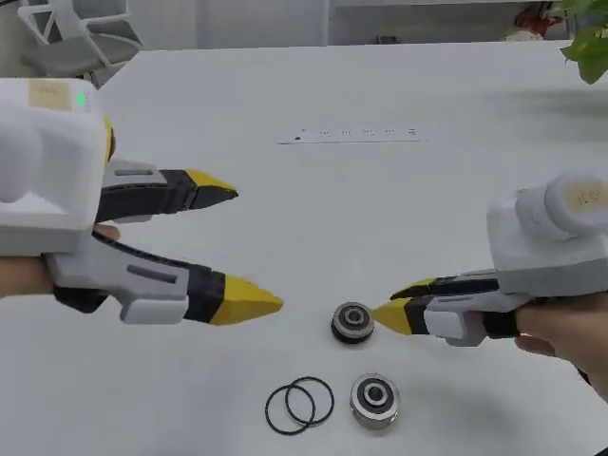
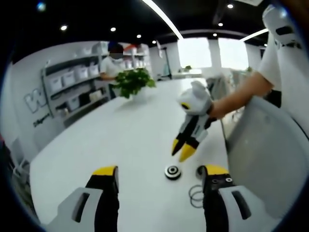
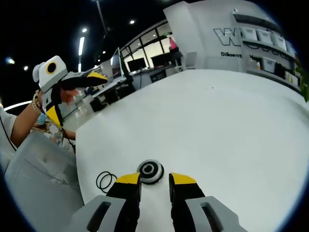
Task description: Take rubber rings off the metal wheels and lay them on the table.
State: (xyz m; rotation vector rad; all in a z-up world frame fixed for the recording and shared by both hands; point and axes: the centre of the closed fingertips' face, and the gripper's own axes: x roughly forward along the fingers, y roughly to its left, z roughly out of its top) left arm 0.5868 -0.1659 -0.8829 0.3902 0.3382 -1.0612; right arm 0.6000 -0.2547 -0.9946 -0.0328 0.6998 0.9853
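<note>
Head view has the right gripper (image 1: 391, 302) with its jaws drawn to a narrow gap and gripping nothing. Its yellow tips sit just beside a small metal wheel (image 1: 352, 323), which lies flat on the white table (image 1: 380, 209) with a black rubber band around its rim. Nearer the person lies a second wheel (image 1: 374, 399), bare and silvery, and beside it two loose black rings (image 1: 299, 404), thin and overlapping. The left gripper (image 1: 256, 249) hangs spread wide and empty, apart from them.
</note>
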